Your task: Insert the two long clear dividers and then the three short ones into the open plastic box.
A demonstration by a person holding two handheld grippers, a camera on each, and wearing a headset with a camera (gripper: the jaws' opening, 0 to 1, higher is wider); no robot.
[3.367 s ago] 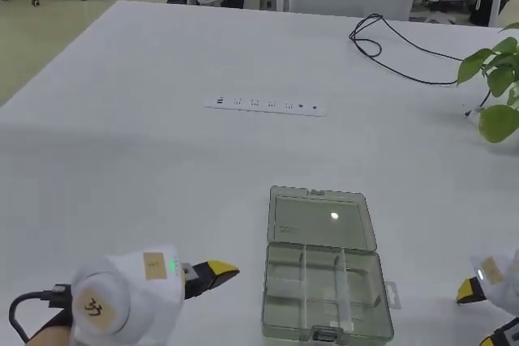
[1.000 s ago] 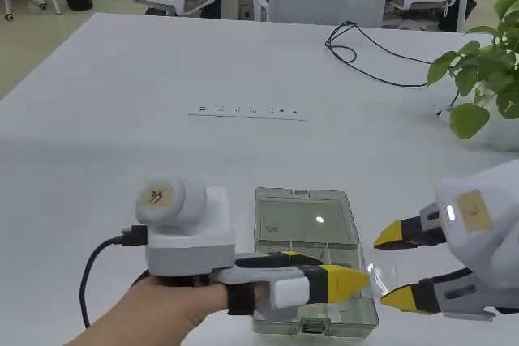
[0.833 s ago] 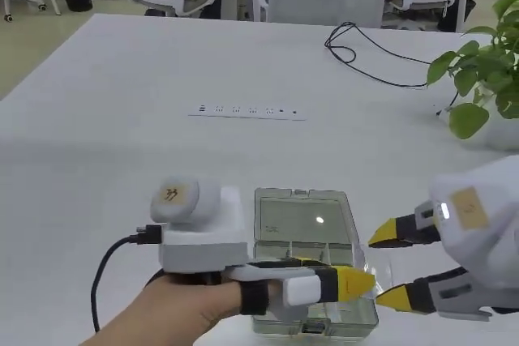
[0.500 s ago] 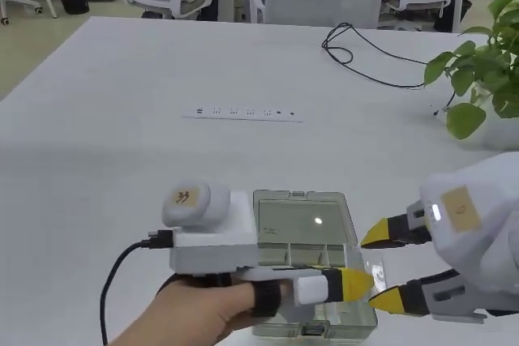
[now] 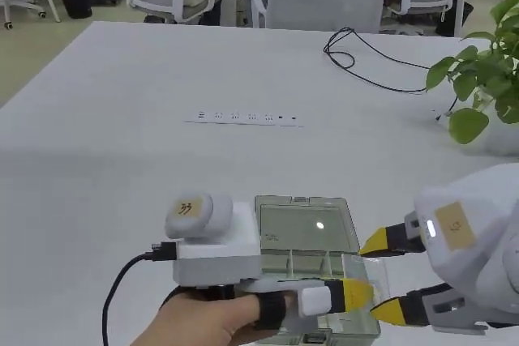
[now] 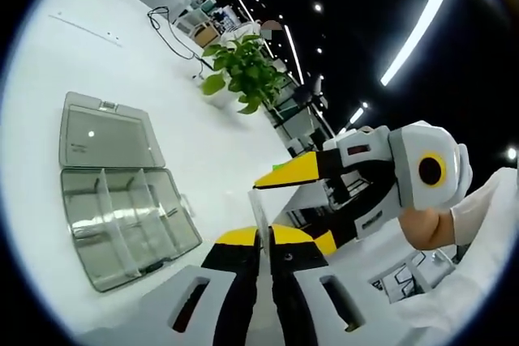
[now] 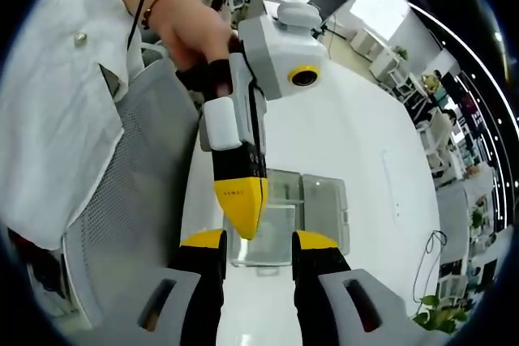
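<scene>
Left gripper [image 5: 355, 292]: fingers pressed onto a clear divider [image 6: 258, 210], likely a short one, held at the 3 o'clock edge of the open box [image 5: 304, 228] on the tabletop [image 5: 162, 119], between the spread fingers of my right gripper [image 5: 379, 275]. Two long dividers look seated already; how many short ones are in, I cannot tell. The held piece sits edge-on, its long axis seemingly in line with the left fingers, pointing toward 3 o'clock.

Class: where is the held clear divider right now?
In the left gripper view, the divider stands pinched in the left gripper's shut jaws, right of the open box, just ahead of the right gripper's open jaws.
</scene>
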